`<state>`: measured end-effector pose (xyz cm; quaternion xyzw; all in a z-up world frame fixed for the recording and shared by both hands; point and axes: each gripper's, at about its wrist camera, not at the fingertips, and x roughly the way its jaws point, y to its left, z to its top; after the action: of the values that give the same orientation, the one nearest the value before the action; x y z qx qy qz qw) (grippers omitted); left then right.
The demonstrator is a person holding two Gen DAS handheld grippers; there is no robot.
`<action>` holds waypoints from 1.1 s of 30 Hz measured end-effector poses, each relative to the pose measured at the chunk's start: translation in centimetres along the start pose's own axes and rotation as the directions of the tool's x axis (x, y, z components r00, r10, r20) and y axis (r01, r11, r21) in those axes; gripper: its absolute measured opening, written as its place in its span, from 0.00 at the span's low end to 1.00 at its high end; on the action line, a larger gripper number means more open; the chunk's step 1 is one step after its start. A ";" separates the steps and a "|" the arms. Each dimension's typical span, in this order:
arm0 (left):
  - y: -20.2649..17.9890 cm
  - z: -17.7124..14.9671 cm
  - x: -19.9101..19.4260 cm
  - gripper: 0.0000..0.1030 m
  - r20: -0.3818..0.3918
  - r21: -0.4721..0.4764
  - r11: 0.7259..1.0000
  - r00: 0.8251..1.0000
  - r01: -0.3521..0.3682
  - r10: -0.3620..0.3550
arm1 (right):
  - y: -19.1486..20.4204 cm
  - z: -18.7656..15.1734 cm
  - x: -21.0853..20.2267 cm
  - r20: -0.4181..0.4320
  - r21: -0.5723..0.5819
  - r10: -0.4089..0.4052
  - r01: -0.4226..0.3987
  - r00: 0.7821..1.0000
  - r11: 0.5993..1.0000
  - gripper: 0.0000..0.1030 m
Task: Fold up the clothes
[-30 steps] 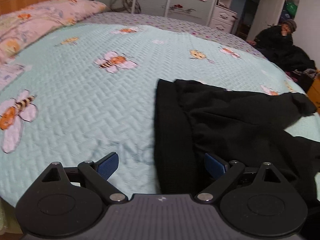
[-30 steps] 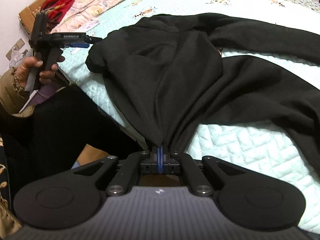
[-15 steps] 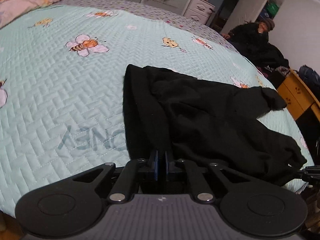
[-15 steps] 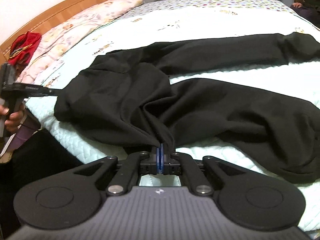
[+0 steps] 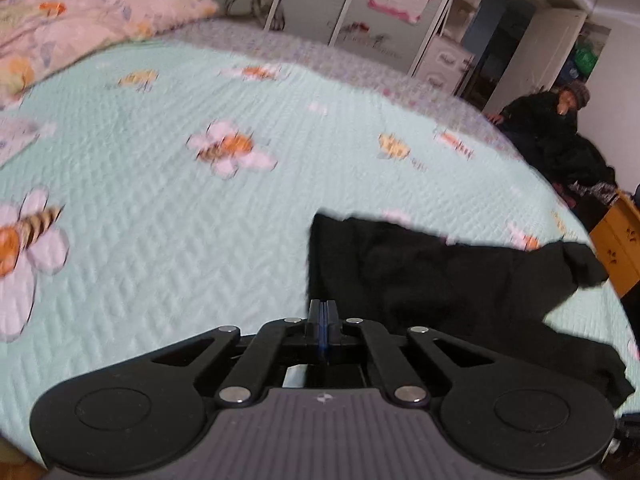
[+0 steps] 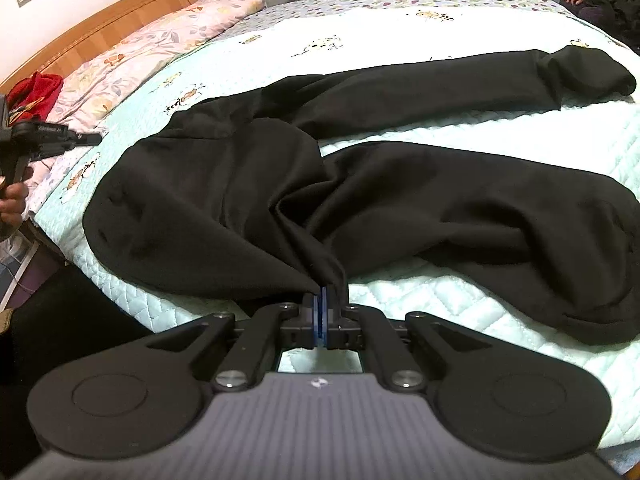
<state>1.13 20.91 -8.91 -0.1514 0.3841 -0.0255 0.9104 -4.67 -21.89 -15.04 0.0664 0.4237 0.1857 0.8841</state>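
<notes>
Black garment point(image 6: 360, 184) sprawls mid-frame on the bee-print bed point(image 5: 160, 240); pillow point(image 5: 80, 28) upper left; wardrobe point(image 5: 360, 0) behind. Left hand-held gripper point(image 5: 322, 312) and right hand-held gripper point(image 6: 322, 298) each pinch its cloth.

Each camera looks forward and down over its own tool, close above the bed point(image 5: 168, 240). Both views share the black garment point(image 6: 248, 200).

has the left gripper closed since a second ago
Yes. The left gripper stood wide open over the bedspread then; now its pads meet, shut at the edge of the black trousers.
</notes>
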 end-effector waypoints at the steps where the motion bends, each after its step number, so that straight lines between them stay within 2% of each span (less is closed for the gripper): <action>1: 0.2 -0.7 -0.1 0.02 -0.016 0.010 1.000 1.000 -0.007 0.007 | 0.0 0.0 0.1 -0.001 0.000 -0.002 0.002 1.000 1.000 0.02; 3: 0.4 -2.3 -0.1 0.09 -0.057 0.051 0.998 0.998 -0.026 0.029 | 0.0 -0.1 0.3 -0.003 -0.004 -0.006 0.006 1.000 1.000 0.02; 6: -0.1 -4.2 0.0 0.14 -0.108 0.121 0.992 0.994 -0.020 0.034 | -0.1 -0.1 0.4 -0.007 -0.010 -0.009 0.009 1.000 1.000 0.03; 8: -0.3 -4.9 -0.5 0.15 -0.117 0.146 0.989 0.993 -0.007 0.024 | 0.0 -0.1 0.4 -0.011 -0.019 -0.014 0.014 1.000 1.000 0.03; 13: -0.4 -5.7 -2.8 0.29 -0.095 0.152 0.988 0.995 0.028 -0.013 | 0.1 -0.3 0.4 -0.017 -0.022 -0.023 0.023 1.000 1.000 0.03; 16: -0.5 -6.3 -3.4 0.43 -0.089 0.182 0.983 0.996 0.016 0.000 | 0.0 -0.5 0.4 -0.016 -0.013 -0.021 0.021 1.000 1.000 0.03; 18: -0.7 -6.6 -3.6 0.59 -0.109 0.208 0.978 0.994 0.025 -0.002 | 0.0 -0.5 0.5 -0.016 -0.010 -0.021 0.021 1.000 1.000 0.03; 20: -1.0 -7.0 -3.3 0.63 -0.137 0.209 0.977 0.990 0.048 -0.019 | 0.1 -0.5 0.6 -0.015 -0.008 -0.022 0.021 1.000 1.000 0.03; 22: -1.1 -7.3 -2.6 0.67 -0.170 0.182 0.981 0.985 0.072 -0.040 | 0.1 -0.5 0.6 -0.015 -0.007 -0.022 0.022 1.000 1.000 0.03; 26: -0.5 -7.6 -1.1 0.67 -0.214 0.043 0.989 0.968 0.143 -0.131 | 0.1 -0.6 0.6 -0.014 -0.013 -0.023 0.023 1.000 1.000 0.03; 29: 0.0 -7.9 -0.1 0.67 -0.222 -0.035 0.988 0.963 0.148 -0.152 | 0.3 -0.6 0.6 -0.017 -0.027 -0.028 0.027 0.999 0.999 0.04; 31: 0.6 -8.1 0.5 0.67 -0.223 -0.113 0.980 0.958 0.161 -0.183 | 0.4 -0.6 0.7 -0.019 -0.035 -0.031 0.030 0.999 0.999 0.04; 33: 1.4 -8.2 1.0 0.67 -0.210 -0.204 0.961 0.950 0.188 -0.231 | 0.4 -0.6 0.8 -0.018 -0.037 -0.033 0.032 0.999 0.999 0.04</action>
<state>-4.07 20.03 -15.39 -0.2697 0.4701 -0.1049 0.8339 -4.80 -21.28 -15.92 0.0415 0.4295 0.1797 0.8840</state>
